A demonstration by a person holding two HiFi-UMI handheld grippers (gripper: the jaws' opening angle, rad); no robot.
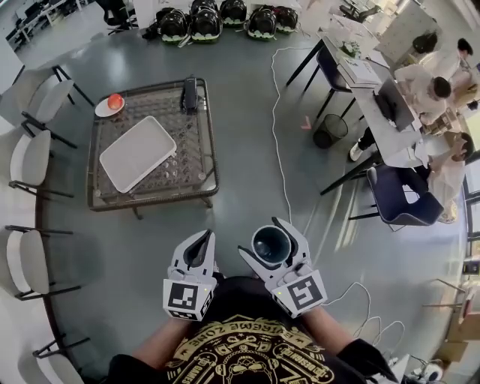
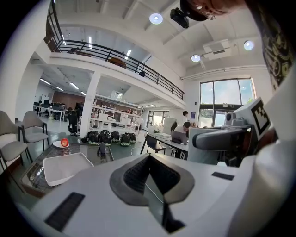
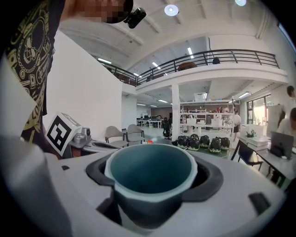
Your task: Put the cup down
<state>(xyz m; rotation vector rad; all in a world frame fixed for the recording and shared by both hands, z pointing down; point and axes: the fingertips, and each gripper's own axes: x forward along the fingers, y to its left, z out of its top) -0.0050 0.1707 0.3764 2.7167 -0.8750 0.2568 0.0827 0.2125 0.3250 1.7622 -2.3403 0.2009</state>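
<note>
From my remote seat: the right gripper (image 1: 259, 235) grasps the cup (image 1: 270, 244), both jaws pressed against its sides; the cup stands upright with its mouth up, teal inside, carried in the air over the grey floor (image 1: 247, 187) just ahead of the person's black printed shirt (image 1: 240, 349); it is not set down on anything. Just beside it, the left gripper (image 1: 201, 240) is clenched, its jaw tips meeting with nothing between them. Beyond both grippers, well apart from the cup, stands a low glass-topped table (image 1: 204, 161); a white tray (image 1: 139, 154) lies empty on it, tilted off square to the table's edges; a small plate (image 1: 100, 109) with a red fruit (image 1: 115, 101) sits at the far left corner, and a dark device (image 1: 190, 94) that I cannot name sits at the far edge. Pale chairs (image 1: 30, 157) line the left side; a white cable (image 1: 276, 127) runs across the floor to the table's right. Farther right, people sit at desks (image 1: 375, 97), a black bin (image 1: 330, 129) near them; a row of dark helmets (image 1: 206, 22) lies on the floor at the far end.
</note>
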